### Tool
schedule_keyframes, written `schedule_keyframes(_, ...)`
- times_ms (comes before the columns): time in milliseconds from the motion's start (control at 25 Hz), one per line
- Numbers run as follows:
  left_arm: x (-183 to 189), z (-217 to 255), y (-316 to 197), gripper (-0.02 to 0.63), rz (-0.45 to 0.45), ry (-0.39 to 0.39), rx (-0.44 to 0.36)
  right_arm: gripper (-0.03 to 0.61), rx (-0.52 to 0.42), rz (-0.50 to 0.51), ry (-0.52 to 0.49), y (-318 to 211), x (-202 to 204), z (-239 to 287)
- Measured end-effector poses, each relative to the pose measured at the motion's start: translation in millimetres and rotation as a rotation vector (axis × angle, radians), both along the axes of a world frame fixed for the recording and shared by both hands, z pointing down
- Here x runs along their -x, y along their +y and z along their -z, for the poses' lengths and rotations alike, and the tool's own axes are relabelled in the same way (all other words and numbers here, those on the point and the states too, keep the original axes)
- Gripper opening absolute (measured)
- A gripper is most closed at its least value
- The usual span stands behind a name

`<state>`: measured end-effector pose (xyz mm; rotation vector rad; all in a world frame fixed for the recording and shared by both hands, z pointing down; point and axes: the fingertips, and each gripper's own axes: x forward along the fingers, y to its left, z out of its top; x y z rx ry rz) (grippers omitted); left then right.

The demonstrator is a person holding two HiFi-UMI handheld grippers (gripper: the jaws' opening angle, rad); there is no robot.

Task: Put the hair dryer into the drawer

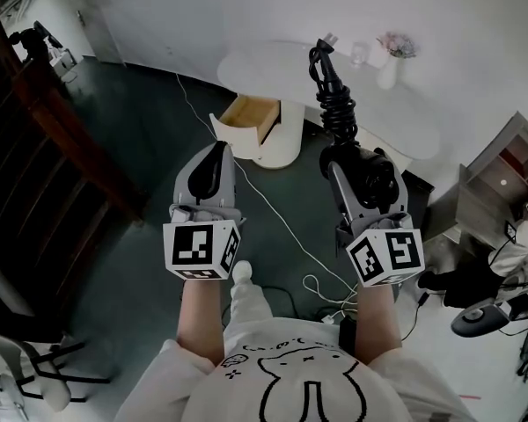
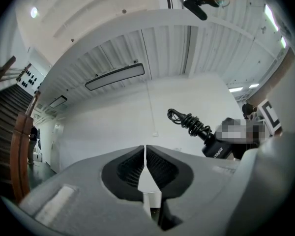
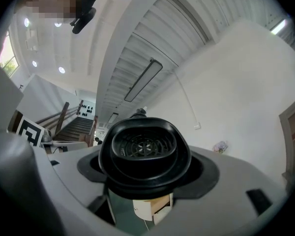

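- Two tongs rise from the lower middle of the head view. The left tongs (image 1: 216, 153) have their jaws pressed together on nothing, as the left gripper view confirms. The right tongs (image 1: 359, 172) stand wide, clamped round the black hair dryer (image 1: 370, 178).
- Hair dryer, right of centre: it is held in the air, well apart from the drawer. Its coiled cord (image 1: 336, 95) stands up toward the top of the frame. In the right gripper view its round grille end (image 3: 144, 149) fills the gap between the jaws.
- White floor cable (image 1: 282, 220): it runs across the dark floor between the two tongs, toward the cabinet.
- Drawer (image 1: 246, 111), upper centre: it is pulled open from a white rounded cabinet (image 1: 286, 143) at the near edge of the white tabletop (image 1: 273, 64). What shows of its wooden interior looks empty.
- Step in hand, as judged: carrying the dryer to the drawer. Done well, this calls for a firm grip, the dryer brought above the opening and lowered lengthwise, and the cord tucked inside so none hangs over the front. The free left tongs could steady the drawer.
- Hard to make out: the back of the drawer is hidden inside the cabinet, so whether the dryer fits cannot be told. The dryer's handle is masked by the right tongs. The vase (image 1: 389, 70) and glass (image 1: 359, 54) at the upper right of the tabletop are too small for detail.
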<state>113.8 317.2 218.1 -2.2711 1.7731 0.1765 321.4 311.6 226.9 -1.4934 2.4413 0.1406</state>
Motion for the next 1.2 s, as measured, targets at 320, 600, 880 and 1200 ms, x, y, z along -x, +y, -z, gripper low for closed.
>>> schedule_keyframes(320,38.2,-15.7,-70.2,0.025,-0.008,0.003,0.033,0.356,0.075,-0.04,-0.001,-71.8,30.4,-18.9)
schedule_keyframes(600,100.9,-23.5,-164.8,0.025,-0.024,0.008,0.054,0.356,0.121,-0.07,-0.003,-169.1,85.6,-28.3)
schedule_keyframes(880,160.1,-28.5,-258.4,0.025,-0.048,0.004,0.079,0.356,0.165,-0.087,0.001,-262.3,143.6,-35.9)
schedule_keyframes(1200,191.4,-41.9,-322.6,0.025,-0.047,0.017,0.121,0.356,0.282,-0.074,0.001,-330.1,173.5,-72.2)
